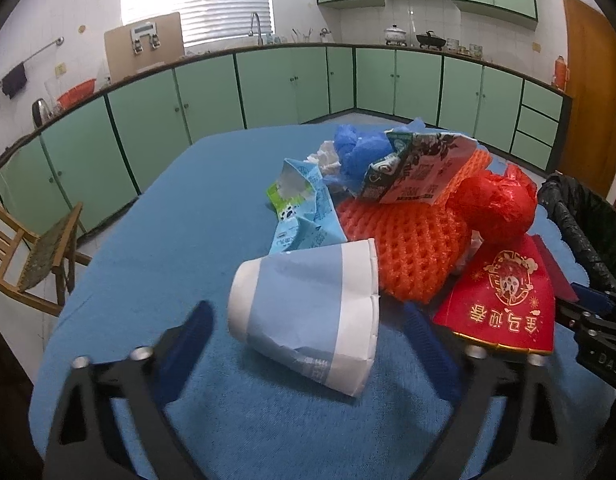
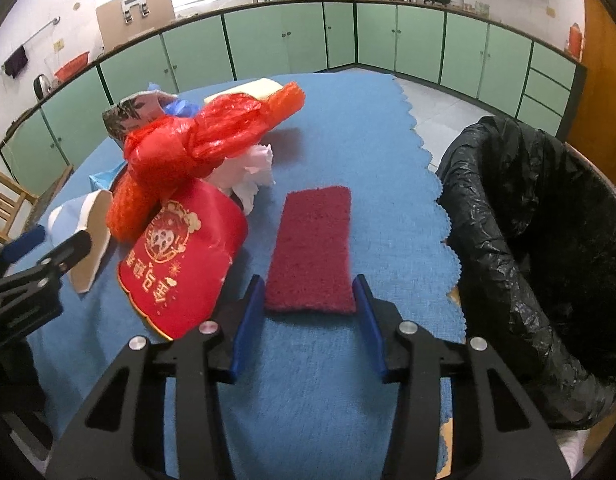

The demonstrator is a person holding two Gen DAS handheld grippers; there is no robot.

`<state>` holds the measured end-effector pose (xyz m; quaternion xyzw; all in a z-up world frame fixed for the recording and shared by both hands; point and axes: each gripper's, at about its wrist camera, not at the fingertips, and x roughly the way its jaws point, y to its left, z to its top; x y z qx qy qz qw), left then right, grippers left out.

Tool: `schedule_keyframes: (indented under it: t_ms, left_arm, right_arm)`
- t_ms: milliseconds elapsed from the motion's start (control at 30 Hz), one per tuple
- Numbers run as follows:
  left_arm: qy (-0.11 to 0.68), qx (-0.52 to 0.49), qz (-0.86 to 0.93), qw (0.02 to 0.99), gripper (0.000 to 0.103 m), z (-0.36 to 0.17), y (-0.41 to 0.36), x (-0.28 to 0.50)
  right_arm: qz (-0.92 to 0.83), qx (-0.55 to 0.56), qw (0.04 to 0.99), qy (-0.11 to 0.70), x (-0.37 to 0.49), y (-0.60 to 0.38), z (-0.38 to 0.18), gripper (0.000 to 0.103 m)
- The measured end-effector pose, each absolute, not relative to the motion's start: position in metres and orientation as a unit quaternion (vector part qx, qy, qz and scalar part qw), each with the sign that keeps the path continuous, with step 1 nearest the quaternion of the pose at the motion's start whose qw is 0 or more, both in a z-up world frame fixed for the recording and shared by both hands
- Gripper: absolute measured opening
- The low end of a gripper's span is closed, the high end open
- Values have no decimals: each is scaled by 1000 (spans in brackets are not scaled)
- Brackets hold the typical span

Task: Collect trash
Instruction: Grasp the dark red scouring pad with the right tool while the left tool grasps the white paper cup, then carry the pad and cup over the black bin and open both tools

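Beside the black-lined bin (image 2: pixel 547 248), your right gripper (image 2: pixel 308 312) straddles a flat, fuzzy dark-red pad (image 2: pixel 311 248), fingers apart, not pinching. Your left gripper (image 1: pixel 308 340) spreads around a crumpled paper cup (image 1: pixel 308 312).

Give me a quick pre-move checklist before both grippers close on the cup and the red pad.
1. Left gripper straddles the crushed paper cup, jaws wide: ok.
2. Left pads pressing the cup: not ok, gaps show on both sides.
3. Right gripper lined up on the dark red scouring pad, its near end between the fingertips: ok.
4. Right pads gripping the pad: cannot tell.
5. Black-lined bin open beside the table edge: ok.
6. Red envelope clear of the right jaws: cannot tell, it lies close beside one finger.
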<state>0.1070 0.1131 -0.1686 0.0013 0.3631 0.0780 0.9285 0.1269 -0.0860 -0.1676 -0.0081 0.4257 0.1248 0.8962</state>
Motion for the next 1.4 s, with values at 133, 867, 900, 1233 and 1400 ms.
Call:
schedule_keyframes:
  t_ms: [133, 867, 900, 1233, 1400]
  left_arm:
    - [366, -6, 74, 928, 75, -167, 118, 104]
    - [283, 0, 6, 959, 75, -72, 61, 89]
    - [281, 0, -1, 960, 75, -70, 55, 91]
    - [260, 19, -94, 961, 75, -59, -46, 135]
    - [263, 27, -133, 955, 75, -70, -105, 165]
  right_arm:
    - [127, -7, 899, 420, 124, -88, -161, 44]
    - [99, 46, 939, 325, 97, -161, -70, 44]
    - [90, 45, 942, 320, 96, -169, -66, 44]
    - [-8, 44, 949, 311, 99, -257, -62, 44]
    - [-46, 51, 944, 323, 109, -301, -79, 44]
